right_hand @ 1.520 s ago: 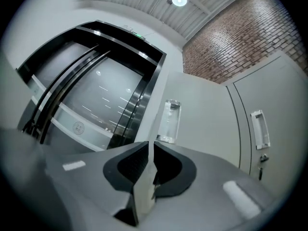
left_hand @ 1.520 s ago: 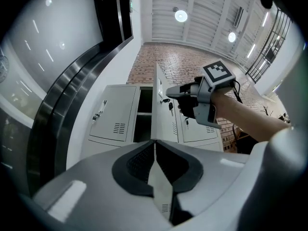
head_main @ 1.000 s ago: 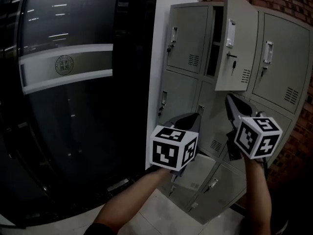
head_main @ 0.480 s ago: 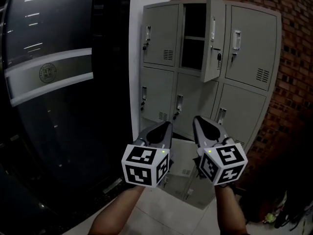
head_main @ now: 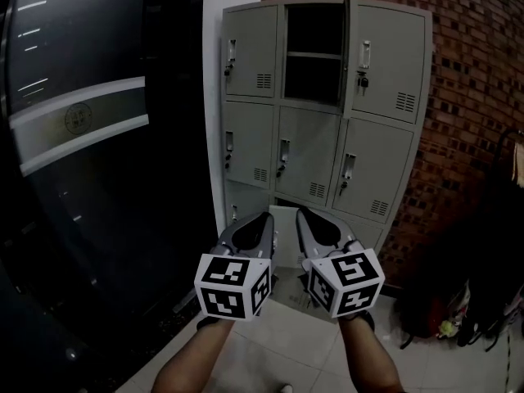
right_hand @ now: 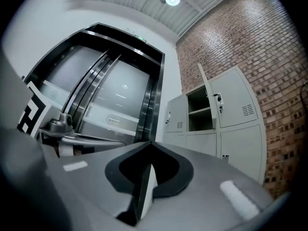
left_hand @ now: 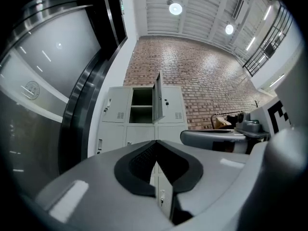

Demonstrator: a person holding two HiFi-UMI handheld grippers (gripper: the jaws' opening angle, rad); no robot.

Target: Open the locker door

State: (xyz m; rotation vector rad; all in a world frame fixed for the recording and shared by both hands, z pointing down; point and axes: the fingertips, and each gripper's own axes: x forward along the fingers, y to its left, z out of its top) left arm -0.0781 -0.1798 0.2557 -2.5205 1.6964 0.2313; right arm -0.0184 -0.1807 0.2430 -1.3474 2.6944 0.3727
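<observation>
A grey bank of lockers [head_main: 246, 133] stands against the brick wall. Its top middle door [head_main: 345, 43] is swung wide open, edge-on to me, and the dark compartment [head_main: 313, 54] with one shelf shows behind it. The same open compartment [left_hand: 141, 106] appears in the left gripper view and, as compartment [right_hand: 198, 109], in the right gripper view. Both grippers hang side by side well in front of the lockers, touching nothing. My left gripper [head_main: 264, 219] is shut and empty. My right gripper [head_main: 301, 216] is shut and empty too.
A curved dark glass wall [head_main: 82, 137] fills the left. A red brick wall [head_main: 475, 80] runs along the right, with dark bags and clutter [head_main: 458, 318] on the floor below it. Pale floor tiles [head_main: 286, 342] lie under my arms.
Both grippers have drawn back from the lockers and come together low in front of me. The lockers look farther off, and the open door has swung from half open to edge-on.
</observation>
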